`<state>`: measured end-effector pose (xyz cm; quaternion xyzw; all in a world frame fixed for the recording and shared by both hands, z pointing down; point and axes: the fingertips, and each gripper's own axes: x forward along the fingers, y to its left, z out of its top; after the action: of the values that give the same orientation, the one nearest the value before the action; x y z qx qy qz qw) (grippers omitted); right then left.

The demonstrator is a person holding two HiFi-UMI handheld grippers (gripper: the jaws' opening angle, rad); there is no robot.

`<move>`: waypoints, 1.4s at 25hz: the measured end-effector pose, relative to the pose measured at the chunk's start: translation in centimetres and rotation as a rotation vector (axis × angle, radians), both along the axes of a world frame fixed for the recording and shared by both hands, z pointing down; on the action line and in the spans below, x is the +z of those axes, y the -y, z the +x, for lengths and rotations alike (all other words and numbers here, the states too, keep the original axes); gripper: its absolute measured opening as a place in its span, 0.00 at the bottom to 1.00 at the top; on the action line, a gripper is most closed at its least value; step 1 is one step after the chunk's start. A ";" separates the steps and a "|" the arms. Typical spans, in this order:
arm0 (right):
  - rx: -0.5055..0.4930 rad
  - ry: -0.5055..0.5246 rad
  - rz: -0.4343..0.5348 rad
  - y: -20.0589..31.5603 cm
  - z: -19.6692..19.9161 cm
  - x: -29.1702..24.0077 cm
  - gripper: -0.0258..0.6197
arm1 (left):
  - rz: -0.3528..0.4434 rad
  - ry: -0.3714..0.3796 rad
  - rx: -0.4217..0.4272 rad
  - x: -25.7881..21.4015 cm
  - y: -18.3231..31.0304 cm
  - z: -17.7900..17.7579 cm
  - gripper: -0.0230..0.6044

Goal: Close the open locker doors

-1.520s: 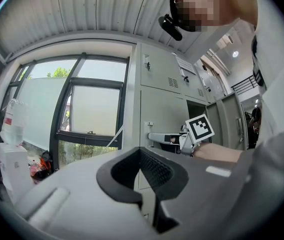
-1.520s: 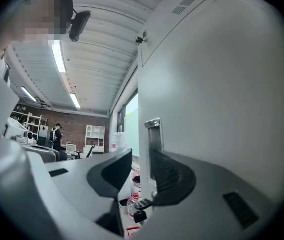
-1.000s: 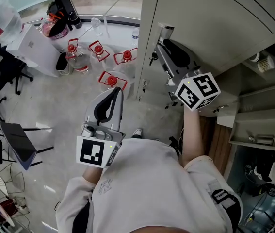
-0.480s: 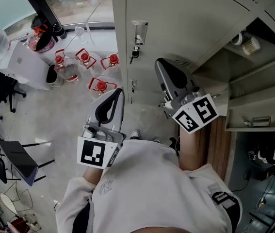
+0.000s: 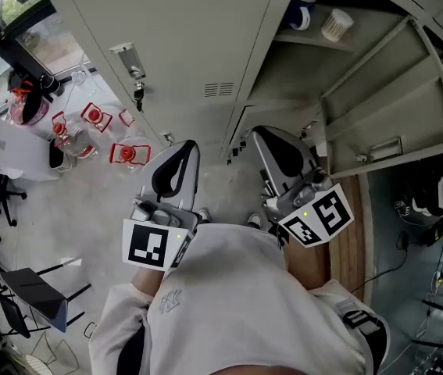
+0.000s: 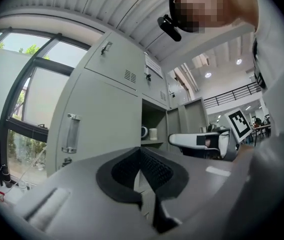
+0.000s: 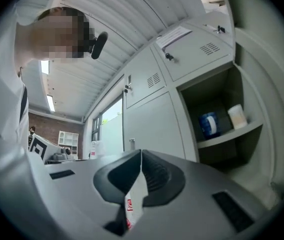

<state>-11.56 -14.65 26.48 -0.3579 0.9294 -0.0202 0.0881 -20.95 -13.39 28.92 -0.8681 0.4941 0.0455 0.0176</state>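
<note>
Grey locker door (image 5: 377, 92) hangs open; left claw (image 6: 140, 154) and right claw (image 7: 140, 156), both closed and empty, could skid off it if pushed aslant.

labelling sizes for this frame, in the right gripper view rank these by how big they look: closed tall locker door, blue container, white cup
1. closed tall locker door, by far the largest
2. blue container
3. white cup, only slightly smaller; the two sit side by side on one shelf and look nearly alike, so this order is unsure
</note>
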 end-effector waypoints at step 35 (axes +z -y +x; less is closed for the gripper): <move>0.033 -0.003 0.112 -6.8 29.3 -1.3 0.06 | 0.011 0.016 0.056 -1.1 -4.9 25.1 0.05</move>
<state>17.71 -7.87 25.14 -0.3680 0.9230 0.0338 0.1070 4.11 -8.53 27.85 -0.8818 0.4692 0.0416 0.0251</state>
